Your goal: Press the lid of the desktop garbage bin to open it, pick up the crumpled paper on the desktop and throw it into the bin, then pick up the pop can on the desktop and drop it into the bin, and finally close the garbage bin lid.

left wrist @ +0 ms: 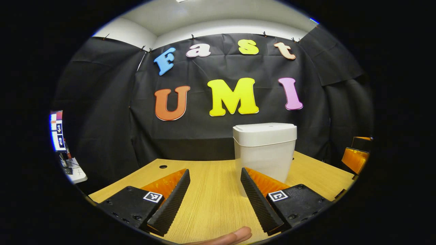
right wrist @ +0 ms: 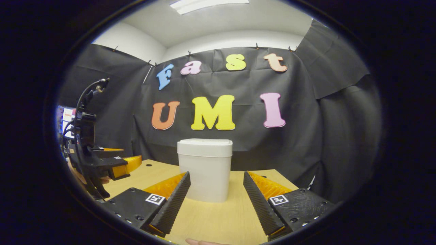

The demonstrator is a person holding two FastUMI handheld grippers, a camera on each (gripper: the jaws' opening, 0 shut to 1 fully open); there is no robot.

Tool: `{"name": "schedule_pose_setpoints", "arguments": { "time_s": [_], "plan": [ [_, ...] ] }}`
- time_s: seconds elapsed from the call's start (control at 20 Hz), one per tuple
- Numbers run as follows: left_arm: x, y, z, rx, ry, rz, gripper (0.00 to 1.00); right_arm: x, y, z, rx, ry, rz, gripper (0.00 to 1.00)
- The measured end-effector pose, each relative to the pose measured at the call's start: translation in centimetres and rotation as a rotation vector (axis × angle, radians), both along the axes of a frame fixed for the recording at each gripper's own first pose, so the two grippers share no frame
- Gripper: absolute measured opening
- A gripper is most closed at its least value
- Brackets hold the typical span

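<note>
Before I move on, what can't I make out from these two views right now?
- Inside of the white plastic desktop bin: hidden in both views by its shut lid.
- Bin's lower left corner: left gripper view, behind the left claw finger.
- Wooden desk near edge: cut off at the bottom of both views.
- Left claw's jaws in the right gripper view: seen side-on, gap unreadable.

The garbage bin (right wrist: 205,170) stands on the desk (right wrist: 218,217) ahead of me, its lid (right wrist: 204,147) down, with the booth wall behind it. In my right gripper view it sits ahead between my fingers, a little left, and my left gripper (right wrist: 117,166) hangs over the desk's left side. In my left gripper view the bin lies ahead to the right, partly behind my right-hand finger (left wrist: 257,197).
</note>
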State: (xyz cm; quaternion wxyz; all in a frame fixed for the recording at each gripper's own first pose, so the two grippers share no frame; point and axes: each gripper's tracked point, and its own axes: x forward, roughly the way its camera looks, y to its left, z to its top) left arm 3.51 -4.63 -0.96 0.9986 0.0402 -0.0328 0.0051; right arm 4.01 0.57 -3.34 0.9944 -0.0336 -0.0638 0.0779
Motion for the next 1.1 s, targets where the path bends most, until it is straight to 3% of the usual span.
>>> {"name": "schedule_pose_setpoints", "arguments": {
  "time_s": [0.15,1.1],
  "plan": [
    [0.0,0.1,0.0,0.005,-0.001,0.002,0.96,-0.2,0.0,0.2,0.000,-0.007,-0.005,0.98],
    [-1.0,-0.7,0.8,0.010,-0.018,-0.006,0.96,-0.5,-0.1,-0.6,-0.050,0.015,-0.045,0.95]
  ]
}}
